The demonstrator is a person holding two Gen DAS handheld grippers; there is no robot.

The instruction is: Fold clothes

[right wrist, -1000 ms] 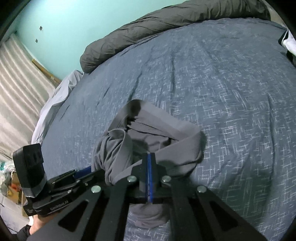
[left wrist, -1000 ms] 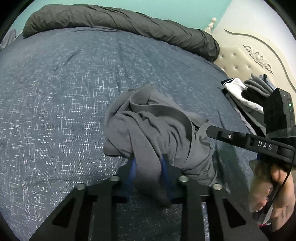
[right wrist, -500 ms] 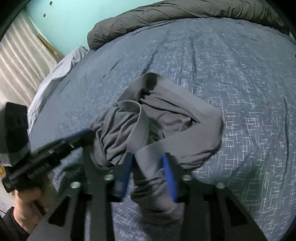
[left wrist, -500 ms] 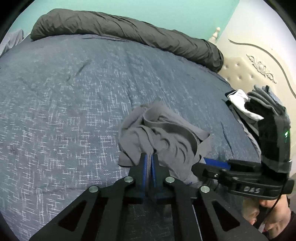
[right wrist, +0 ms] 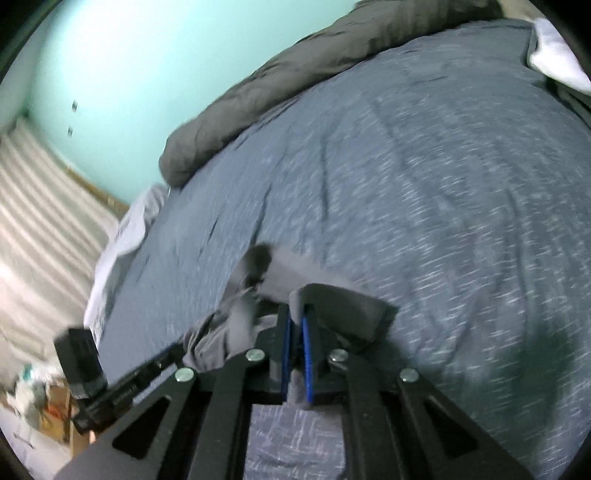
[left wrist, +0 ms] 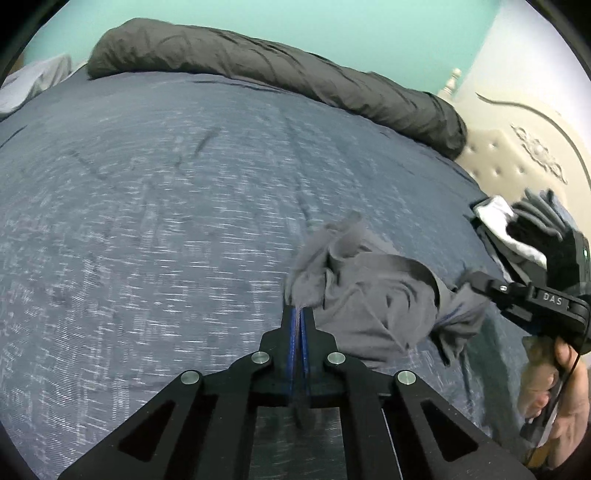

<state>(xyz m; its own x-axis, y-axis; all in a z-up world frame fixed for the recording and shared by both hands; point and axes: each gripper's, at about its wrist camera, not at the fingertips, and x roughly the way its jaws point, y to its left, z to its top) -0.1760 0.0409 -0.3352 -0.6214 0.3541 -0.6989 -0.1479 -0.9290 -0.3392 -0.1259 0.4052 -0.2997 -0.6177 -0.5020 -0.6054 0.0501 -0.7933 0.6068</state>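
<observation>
Both grippers are pinching the grey garment above the blue bedspread: the left gripper is clamping one edge, the right gripper a fold. A dark duvet is lying rolled along the teal wall, with a cream headboard and clothes pile showing to the right.

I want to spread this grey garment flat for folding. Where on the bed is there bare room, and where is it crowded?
The widest bare stretch of blue bedspread lies between the grey garment and the rolled dark duvet along the far edge. It is crowded by the headboard, where a pile of clothes sits.
</observation>
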